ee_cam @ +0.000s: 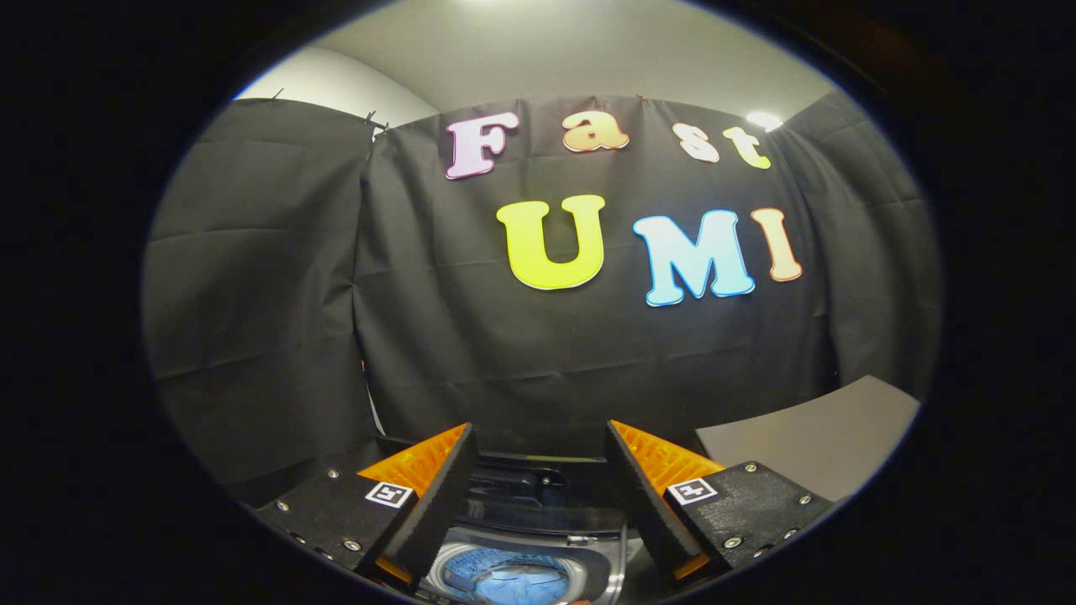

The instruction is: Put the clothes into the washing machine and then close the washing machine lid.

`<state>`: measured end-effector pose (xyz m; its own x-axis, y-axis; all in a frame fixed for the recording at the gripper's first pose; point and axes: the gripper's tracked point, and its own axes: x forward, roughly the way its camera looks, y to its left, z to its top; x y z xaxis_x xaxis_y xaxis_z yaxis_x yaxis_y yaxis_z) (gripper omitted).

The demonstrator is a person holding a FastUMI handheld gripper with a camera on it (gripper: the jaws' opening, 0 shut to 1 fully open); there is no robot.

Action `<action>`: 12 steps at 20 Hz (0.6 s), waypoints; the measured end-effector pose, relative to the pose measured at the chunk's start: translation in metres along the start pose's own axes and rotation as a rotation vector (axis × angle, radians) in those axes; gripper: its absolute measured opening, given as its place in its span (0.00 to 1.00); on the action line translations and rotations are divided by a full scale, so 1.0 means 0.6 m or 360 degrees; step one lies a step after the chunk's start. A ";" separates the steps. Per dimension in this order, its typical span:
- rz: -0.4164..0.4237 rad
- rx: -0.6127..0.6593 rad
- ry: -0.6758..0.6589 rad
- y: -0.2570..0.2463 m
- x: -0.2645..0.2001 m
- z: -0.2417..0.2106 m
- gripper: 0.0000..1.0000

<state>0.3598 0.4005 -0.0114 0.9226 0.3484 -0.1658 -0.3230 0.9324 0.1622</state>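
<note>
My gripper [540,445] is open, its two fingers spread wide with nothing between them. Below and between the fingers lies the washing machine [607,565], seen from above, its round drum opening showing. Blue clothes [506,576] lie inside the drum. The raised lid [513,481] stands dark at the back of the opening, just beyond the fingers. The gripper hovers above the machine and touches nothing.
A grey table top [820,437] sits to the right of the machine, beside the right finger. The black cloth wall [471,336] hangs close behind the machine and wraps round both sides.
</note>
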 end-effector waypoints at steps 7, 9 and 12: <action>-0.0058 -0.0041 0.0136 0.051 0.160 -0.069 0.95; -0.0076 -0.0032 0.0201 0.059 0.200 -0.100 0.95; -0.0129 -0.0066 0.0290 0.058 0.231 -0.140 0.95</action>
<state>0.4590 0.4893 -0.1104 0.8937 0.2803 -0.3504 -0.2613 0.9599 0.1015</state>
